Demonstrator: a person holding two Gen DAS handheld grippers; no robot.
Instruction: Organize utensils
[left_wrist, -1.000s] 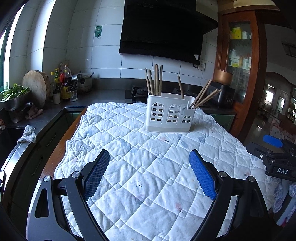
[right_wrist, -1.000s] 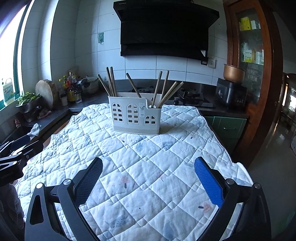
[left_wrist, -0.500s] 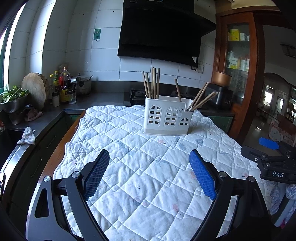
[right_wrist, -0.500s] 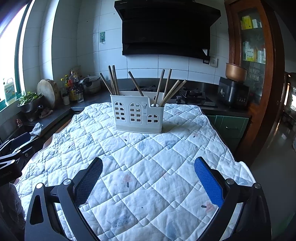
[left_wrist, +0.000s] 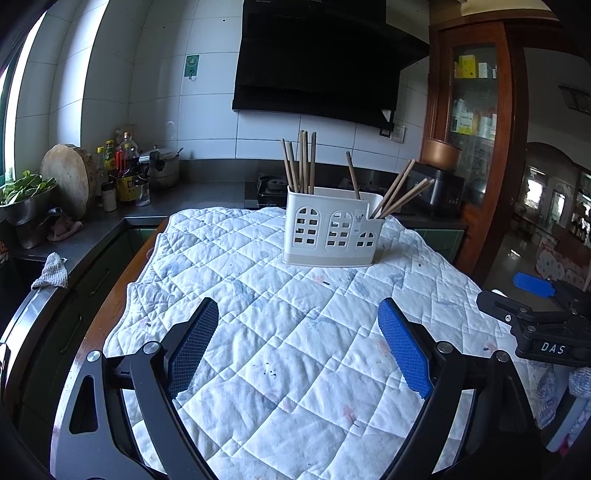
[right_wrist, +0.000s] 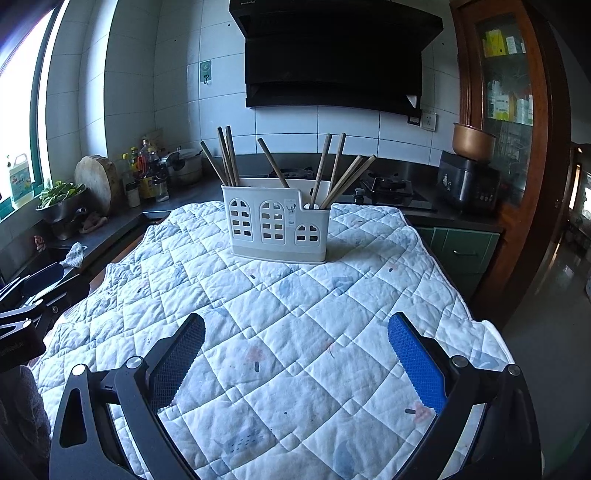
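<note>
Both jaws wide apart, empty: your left gripper (left_wrist: 297, 347) and right gripper (right_wrist: 295, 363) hover near the caddy (right_wrist: 277, 225). Chopsticks (right_wrist: 334, 173) all stand inside it; none loose around it, so sorting looks done.

White tiled wall (right_wrist: 147, 92), black range hood (right_wrist: 332, 55), perhaps daylight from window (right_wrist: 22, 92).
</note>
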